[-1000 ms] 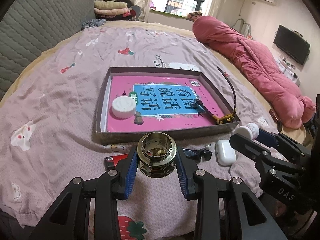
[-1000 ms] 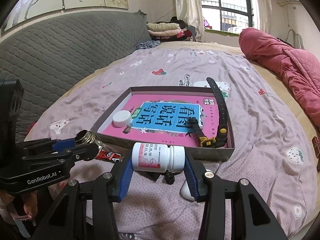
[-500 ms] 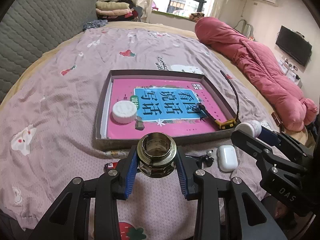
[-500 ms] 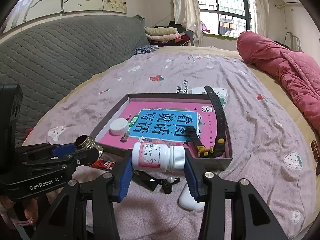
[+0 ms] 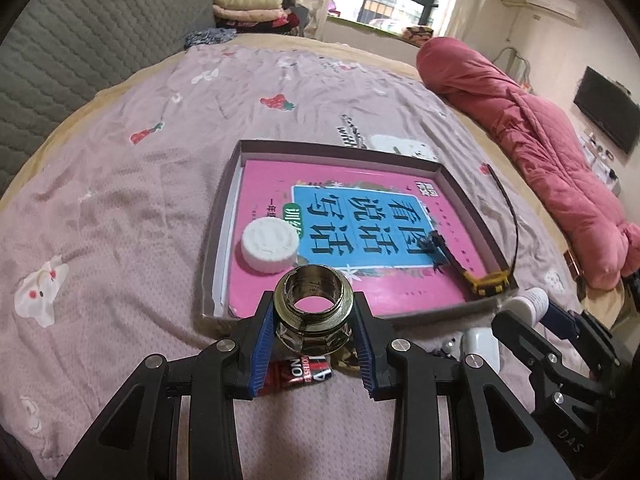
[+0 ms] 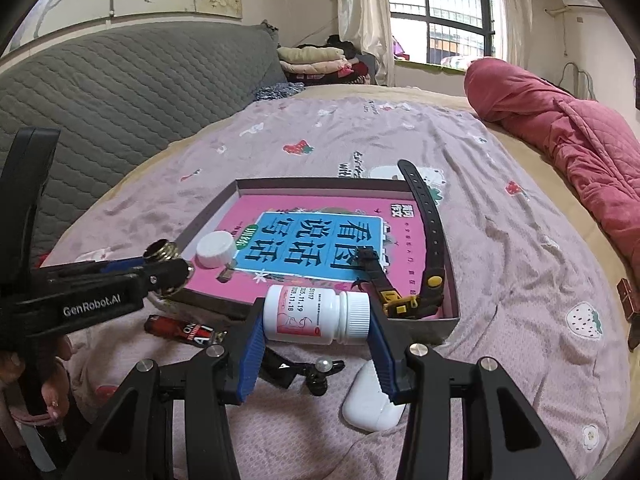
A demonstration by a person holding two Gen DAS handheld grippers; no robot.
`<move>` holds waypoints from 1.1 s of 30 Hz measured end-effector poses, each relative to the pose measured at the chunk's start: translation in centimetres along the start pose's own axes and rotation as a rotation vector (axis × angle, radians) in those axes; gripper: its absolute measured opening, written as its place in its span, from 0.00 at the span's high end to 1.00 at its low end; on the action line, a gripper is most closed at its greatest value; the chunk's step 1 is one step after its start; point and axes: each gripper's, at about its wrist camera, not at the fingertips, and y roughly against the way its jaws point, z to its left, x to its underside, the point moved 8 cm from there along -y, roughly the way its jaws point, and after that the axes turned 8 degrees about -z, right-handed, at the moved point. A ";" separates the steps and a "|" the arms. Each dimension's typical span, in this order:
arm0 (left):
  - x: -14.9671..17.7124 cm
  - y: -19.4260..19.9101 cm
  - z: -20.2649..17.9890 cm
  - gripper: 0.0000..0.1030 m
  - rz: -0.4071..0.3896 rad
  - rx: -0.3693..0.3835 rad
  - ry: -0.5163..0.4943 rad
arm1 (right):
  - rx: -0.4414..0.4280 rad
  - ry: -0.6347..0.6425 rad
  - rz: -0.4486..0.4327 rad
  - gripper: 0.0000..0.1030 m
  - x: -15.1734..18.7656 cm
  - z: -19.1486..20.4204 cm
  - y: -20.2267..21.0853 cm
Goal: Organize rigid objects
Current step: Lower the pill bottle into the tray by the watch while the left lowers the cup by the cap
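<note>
My left gripper (image 5: 313, 322) is shut on a brass threaded pipe fitting (image 5: 313, 312), held over the near edge of a shallow grey box (image 5: 460, 188) on the bed. The same fitting (image 6: 163, 250) and the left gripper (image 6: 168, 268) show at the left of the right wrist view. A pink and blue book (image 5: 360, 216) lines the box. On the book lie a white round cap (image 5: 269, 242) and a black and yellow strap (image 5: 486, 284). My right gripper (image 6: 316, 322) is shut on a white pill bottle (image 6: 316, 314), held sideways just before the box's near wall.
On the sheet before the box lie a red lighter (image 6: 180, 330), a white earbud case (image 6: 370, 400) and a small black clip (image 6: 316, 372). A rolled pink quilt (image 5: 540, 140) runs along the right side. A grey quilted headboard (image 6: 120, 92) stands at the left.
The left gripper has moved forward with the fitting, from before the box to over its near edge; the lighter now shows beneath it. The right gripper has barely moved.
</note>
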 end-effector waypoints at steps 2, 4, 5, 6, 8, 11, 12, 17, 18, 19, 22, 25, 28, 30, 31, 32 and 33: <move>-0.1 -0.5 0.5 0.64 0.003 -0.012 0.008 | 0.011 -0.007 0.004 0.54 0.0 -0.4 -0.3; -0.2 -0.8 0.8 0.64 0.008 -0.011 0.020 | 0.022 -0.018 0.005 0.54 -0.1 -0.8 -0.6; -0.2 -1.2 1.0 0.64 0.011 -0.014 0.026 | 0.027 -0.024 0.008 0.54 -0.1 -1.1 -0.9; -0.2 -1.4 1.2 0.64 0.010 -0.018 0.026 | 0.028 -0.030 0.010 0.54 -0.1 -1.2 -1.1; -0.3 -1.8 1.4 0.64 0.009 -0.023 0.023 | 0.035 -0.036 0.015 0.54 -0.1 -1.5 -1.5; -0.3 -2.5 1.7 0.64 0.005 -0.031 0.015 | 0.044 -0.030 0.016 0.54 -0.1 -1.6 -2.0; -0.3 -2.8 1.8 0.64 0.009 -0.024 0.020 | 0.046 -0.028 0.015 0.54 -0.1 -1.7 -2.1; -0.4 -3.6 2.0 0.64 0.009 -0.032 0.019 | 0.049 -0.025 0.020 0.54 0.1 -1.7 -2.9; -0.4 -3.7 2.1 0.64 0.013 -0.033 0.025 | 0.048 -0.025 0.021 0.54 0.1 -1.7 -3.0; -0.3 -4.0 2.2 0.64 0.018 -0.032 0.033 | 0.048 -0.026 0.022 0.54 0.1 -1.7 -3.1; -0.1 -4.6 2.5 0.64 0.029 -0.038 0.041 | 0.046 -0.027 0.018 0.54 -0.1 -1.8 -3.6; 0.2 -5.2 2.5 0.64 0.041 -0.042 0.043 | 0.047 -0.030 0.012 0.54 -0.5 -1.9 -4.0; 0.3 -5.6 2.5 0.64 0.041 -0.049 0.033 | 0.049 -0.036 0.010 0.54 -0.7 -2.1 -4.3; 0.4 -5.8 2.4 0.64 0.038 -0.055 0.021 | 0.052 -0.032 0.014 0.54 -0.7 -2.1 -4.5; 0.5 -5.8 2.3 0.64 0.035 -0.058 0.012 | 0.055 -0.028 0.016 0.54 -0.6 -2.2 -4.5; 0.5 -5.8 2.3 0.64 0.030 -0.061 0.003 | 0.057 -0.027 0.017 0.54 -0.5 -2.2 -4.6; 0.6 -5.8 2.3 0.64 0.027 -0.064 -0.006 | 0.059 -0.025 0.021 0.54 -0.5 -2.3 -4.7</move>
